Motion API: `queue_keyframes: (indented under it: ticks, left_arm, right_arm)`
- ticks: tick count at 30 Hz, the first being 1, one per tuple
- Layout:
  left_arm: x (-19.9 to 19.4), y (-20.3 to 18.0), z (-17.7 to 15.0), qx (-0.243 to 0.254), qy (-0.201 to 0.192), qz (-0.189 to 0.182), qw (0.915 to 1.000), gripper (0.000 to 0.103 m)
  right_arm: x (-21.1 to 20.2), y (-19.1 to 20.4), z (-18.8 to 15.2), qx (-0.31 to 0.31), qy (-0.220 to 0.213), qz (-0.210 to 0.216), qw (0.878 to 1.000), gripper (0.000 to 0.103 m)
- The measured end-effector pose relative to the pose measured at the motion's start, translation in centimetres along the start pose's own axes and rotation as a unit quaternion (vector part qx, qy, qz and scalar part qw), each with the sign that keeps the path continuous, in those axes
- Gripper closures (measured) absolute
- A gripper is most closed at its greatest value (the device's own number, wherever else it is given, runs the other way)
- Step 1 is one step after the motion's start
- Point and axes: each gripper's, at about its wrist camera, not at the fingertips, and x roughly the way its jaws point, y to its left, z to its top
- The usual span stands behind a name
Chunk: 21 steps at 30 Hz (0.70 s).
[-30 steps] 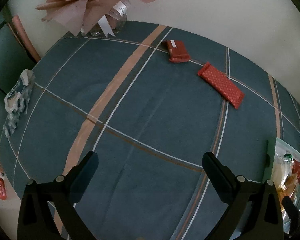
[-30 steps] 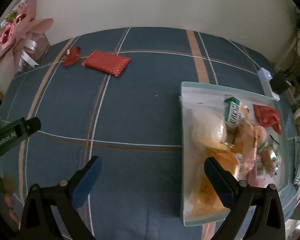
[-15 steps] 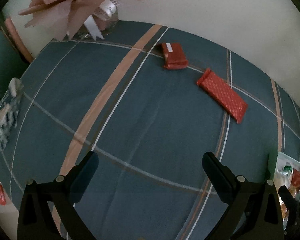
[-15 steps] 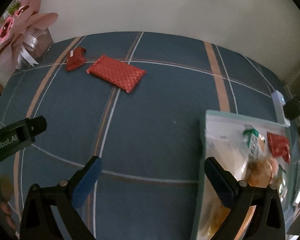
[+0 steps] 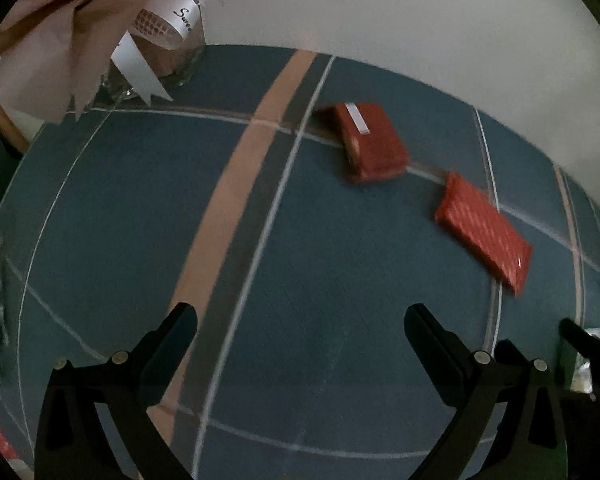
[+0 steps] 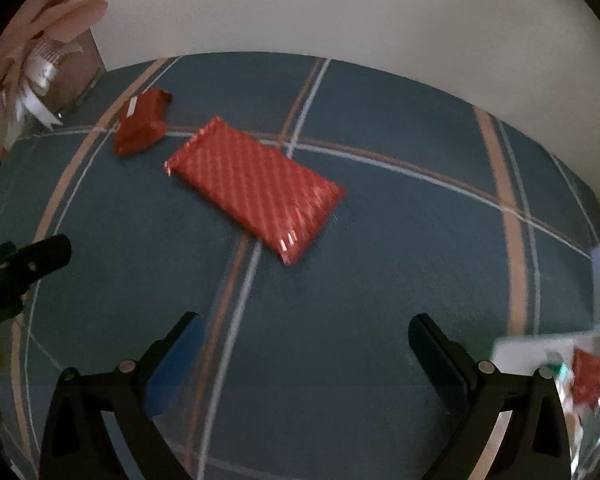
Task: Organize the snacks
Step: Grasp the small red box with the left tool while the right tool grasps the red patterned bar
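Two red foil snack packets are lying apart on the blue plaid tablecloth (image 6: 380, 260).

I'm seeing the left gripper (image 5: 300, 320) and right gripper (image 6: 306, 328) hovering spread wide, empty, before the small dark-red packet (image 5: 374, 142) and long diamond-patterned packet (image 6: 256, 188).

Both views are taken from above the blue plaid tablecloth (image 5: 340, 280), angled forward and down toward the wall. The patterned red packet (image 6: 256, 188) and smaller red packet (image 5: 374, 142) are shared, seen ahead-right of the left gripper (image 5: 300, 328) and ahead-left of the right gripper (image 6: 306, 330).
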Motion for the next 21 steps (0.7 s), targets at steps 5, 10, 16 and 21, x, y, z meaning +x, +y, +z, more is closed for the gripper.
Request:
queue_keyframes:
  ticks: [5, 10, 16, 21]
  left_arm:
    - [0.8, 1.1, 2.9, -0.008, 0.0, -0.016, 0.9998, 0.0]
    - [1.0, 0.7, 5.7, 0.0, -0.011, -0.026, 0.9996, 0.0]
    - [1.6, -1.2, 7.9, 0.002, -0.018, -0.043, 0.9989, 0.0]
    - [3.0, -2.5, 8.9, -0.006, -0.018, -0.045, 0.9988, 0.0]
  right_arm:
    - [2.0, 0.7, 3.4, -0.015, -0.002, -0.005, 1.0, 0.0]
    - [3.7, 1.5, 5.8, -0.025, 0.0, 0.004, 1.0, 0.0]
    - [4.7, 0.9, 7.5, -0.02, -0.006, 0.002, 1.0, 0.006]
    - [4.6, -1.3, 8.3, 0.006, -0.009, -0.009, 1.0, 0.022]
